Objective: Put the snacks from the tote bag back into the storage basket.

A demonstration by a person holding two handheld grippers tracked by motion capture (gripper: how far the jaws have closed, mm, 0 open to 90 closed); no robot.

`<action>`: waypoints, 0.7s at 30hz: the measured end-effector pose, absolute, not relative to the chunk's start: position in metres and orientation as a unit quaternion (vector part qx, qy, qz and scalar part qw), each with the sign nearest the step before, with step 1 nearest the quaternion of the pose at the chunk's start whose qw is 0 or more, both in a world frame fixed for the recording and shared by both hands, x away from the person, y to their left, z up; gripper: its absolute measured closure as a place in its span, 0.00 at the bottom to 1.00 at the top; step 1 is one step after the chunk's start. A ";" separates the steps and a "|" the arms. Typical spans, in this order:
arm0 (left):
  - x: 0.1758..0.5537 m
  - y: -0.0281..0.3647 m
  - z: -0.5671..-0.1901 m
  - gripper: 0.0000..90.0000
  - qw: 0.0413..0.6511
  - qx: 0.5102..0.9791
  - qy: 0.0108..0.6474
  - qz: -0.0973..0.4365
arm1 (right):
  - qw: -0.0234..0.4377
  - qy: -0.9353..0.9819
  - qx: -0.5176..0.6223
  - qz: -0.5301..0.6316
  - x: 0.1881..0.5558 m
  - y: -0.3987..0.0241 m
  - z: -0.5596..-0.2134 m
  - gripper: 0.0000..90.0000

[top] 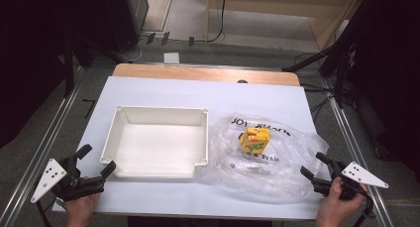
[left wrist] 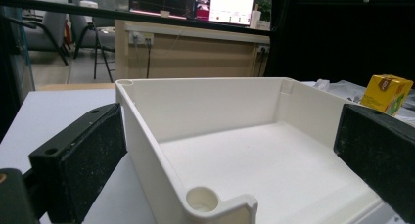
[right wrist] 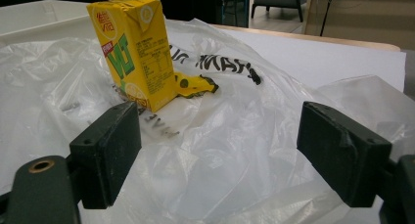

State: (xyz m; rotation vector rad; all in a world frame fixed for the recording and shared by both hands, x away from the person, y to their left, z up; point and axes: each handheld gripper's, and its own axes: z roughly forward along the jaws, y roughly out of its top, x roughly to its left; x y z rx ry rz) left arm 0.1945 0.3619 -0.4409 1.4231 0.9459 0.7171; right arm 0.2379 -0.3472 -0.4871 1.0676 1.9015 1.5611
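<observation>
The print on your clear plastic bag (top: 262,160) is mirrored and hard to read. The yellow juice carton (top: 255,140) stands on it at centre right, up-left of your right hand-held gripper (top: 317,170), which gapes empty at the bag's edge. Your left hand-held gripper (top: 94,162), lower left, straddles the white tray (top: 154,117) corner, open.

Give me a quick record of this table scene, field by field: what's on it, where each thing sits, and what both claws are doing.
surface: white table top
tray: white tray, empty, left of centre
bag: clear plastic bag, crumpled, printed lettering, right of the tray
carton: yellow drink carton, upright on the bag
left claw: left claw, open, at the tray's near left corner, holding nothing
right claw: right claw, open, at the bag's right edge, pointing toward the carton, holding nothing
hands: one on each claw, at the near table edge
</observation>
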 end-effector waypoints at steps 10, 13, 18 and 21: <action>0.193 0.361 -0.441 0.00 0.598 0.617 0.410 0.306 | 0.238 0.719 0.380 0.530 0.235 -0.339 -0.481 0.21; 0.194 0.360 -0.441 0.00 0.597 0.619 0.408 0.306 | 0.242 0.731 0.375 0.516 0.233 -0.337 -0.475 0.25; 0.194 0.360 -0.441 0.00 0.596 0.620 0.407 0.307 | 0.239 0.748 0.364 0.500 0.234 -0.334 -0.464 0.27; 0.194 0.360 -0.441 0.00 0.594 0.621 0.407 0.307 | 0.242 0.754 0.364 0.490 0.233 -0.335 -0.454 0.26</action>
